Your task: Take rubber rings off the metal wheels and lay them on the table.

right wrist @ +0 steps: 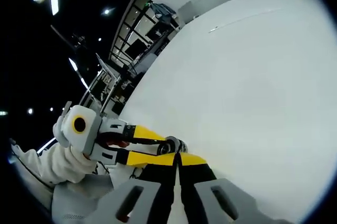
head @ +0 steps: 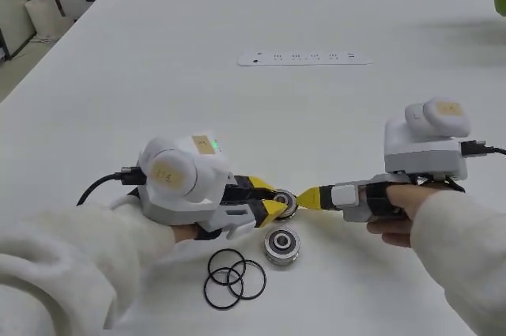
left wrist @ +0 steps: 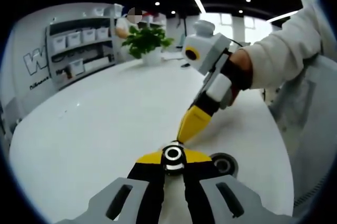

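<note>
The left gripper (head: pixel 273 208) is clamping a metal wheel (left wrist: pixel 173 154) between its yellow jaws. The right gripper (head: pixel 307 198) is pressing in from three o'clock, its jaws squeezed together at the wheel's rim. A second wheel (head: pixel 281 245) is lying at six o'clock, with three rubber rings (head: pixel 228 281) at seven on the table (head: pixel 158 75).

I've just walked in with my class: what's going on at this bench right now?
A person works with two handheld grippers at a white table. The left gripper is shut on a metal wheel, and the right gripper, jaws closed, has its tips at that wheel's edge, likely working at its rubber ring. A second wheel and three loose rubber rings lie on the table nearby.
</note>
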### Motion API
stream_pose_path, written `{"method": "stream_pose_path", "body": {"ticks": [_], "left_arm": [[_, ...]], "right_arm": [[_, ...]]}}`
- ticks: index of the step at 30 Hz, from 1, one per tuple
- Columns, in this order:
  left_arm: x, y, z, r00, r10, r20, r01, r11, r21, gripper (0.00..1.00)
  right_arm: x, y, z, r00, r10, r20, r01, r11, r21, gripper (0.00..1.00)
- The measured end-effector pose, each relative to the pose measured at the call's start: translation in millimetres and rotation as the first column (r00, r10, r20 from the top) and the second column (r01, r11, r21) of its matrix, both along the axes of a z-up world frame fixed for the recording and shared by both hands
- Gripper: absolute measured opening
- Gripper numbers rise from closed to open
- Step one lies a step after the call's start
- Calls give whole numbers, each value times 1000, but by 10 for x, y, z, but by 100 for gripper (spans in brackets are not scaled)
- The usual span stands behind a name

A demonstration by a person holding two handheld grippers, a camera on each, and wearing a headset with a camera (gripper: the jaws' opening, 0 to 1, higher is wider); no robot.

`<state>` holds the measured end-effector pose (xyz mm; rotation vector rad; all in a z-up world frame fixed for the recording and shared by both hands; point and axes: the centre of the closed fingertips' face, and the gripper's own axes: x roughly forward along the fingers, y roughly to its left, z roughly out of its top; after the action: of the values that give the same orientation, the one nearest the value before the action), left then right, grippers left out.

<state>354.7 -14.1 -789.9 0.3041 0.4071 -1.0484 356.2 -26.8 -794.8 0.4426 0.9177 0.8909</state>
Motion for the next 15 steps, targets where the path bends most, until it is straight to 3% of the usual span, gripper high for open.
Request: {"method": "stream_pose_path", "body": {"ticks": [15], "left_arm": [[-6,2,-1,1000,12,-3,-12,1000,-5,14]], "right_arm": [[-19,22,28,1000,6,8,-6,1000,4,0]]}}
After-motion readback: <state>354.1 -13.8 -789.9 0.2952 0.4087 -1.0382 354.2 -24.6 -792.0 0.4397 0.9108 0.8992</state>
